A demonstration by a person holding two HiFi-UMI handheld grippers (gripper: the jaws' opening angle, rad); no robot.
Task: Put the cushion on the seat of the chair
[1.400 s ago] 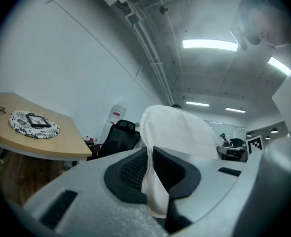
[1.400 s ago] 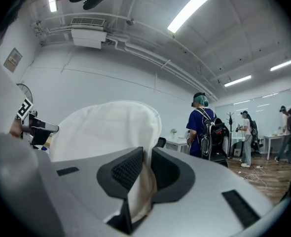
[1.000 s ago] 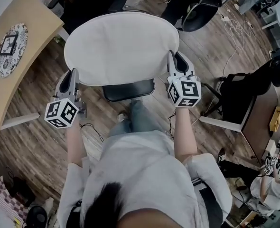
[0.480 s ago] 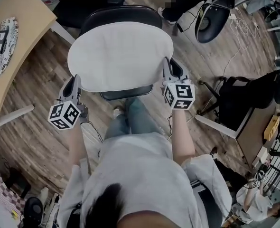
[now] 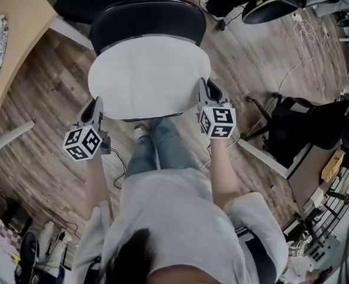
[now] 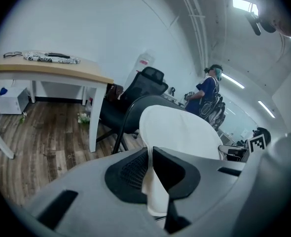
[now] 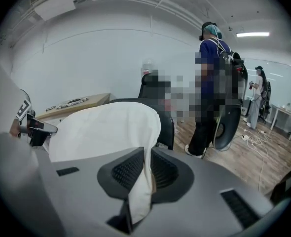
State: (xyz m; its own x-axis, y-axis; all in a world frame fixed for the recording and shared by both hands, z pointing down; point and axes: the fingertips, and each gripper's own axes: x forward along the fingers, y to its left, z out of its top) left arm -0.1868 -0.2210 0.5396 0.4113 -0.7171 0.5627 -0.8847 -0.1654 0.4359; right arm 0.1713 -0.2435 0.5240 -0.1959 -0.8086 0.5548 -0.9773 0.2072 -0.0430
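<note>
**Cushion poised over the chair, pinched at both sides**

Here we are: the white cushion (image 5: 148, 78) hangs flat between the two tools, right over the black chair (image 5: 146, 15). The chair's back shows dark beyond the cushion's far edge, and a thin dark strip of seat peeks out under the near edge. The left gripper (image 5: 94, 107) is clenched on the cushion's left rim, with the fabric squeezed thin between its jaws in the left gripper view. The right gripper (image 5: 204, 91) bites the right rim the same way, a fold of white cloth caught tight. I can't say from here whether the cushion touches the seat yet.

The placement looks nearly lined up. To finish it well, I'd judge both sides should go down together and level, so the pad doesn't tip or fold. The far edge wants to end up snug against the chair back and the near edge even with the seat front. Only once the seat takes the weight should the jaws let go, both at once, to avoid dragging it crooked. The wooden table (image 5: 3, 34) on the left is well apart, as is the person (image 7: 212, 83) standing beyond the chair.
</note>
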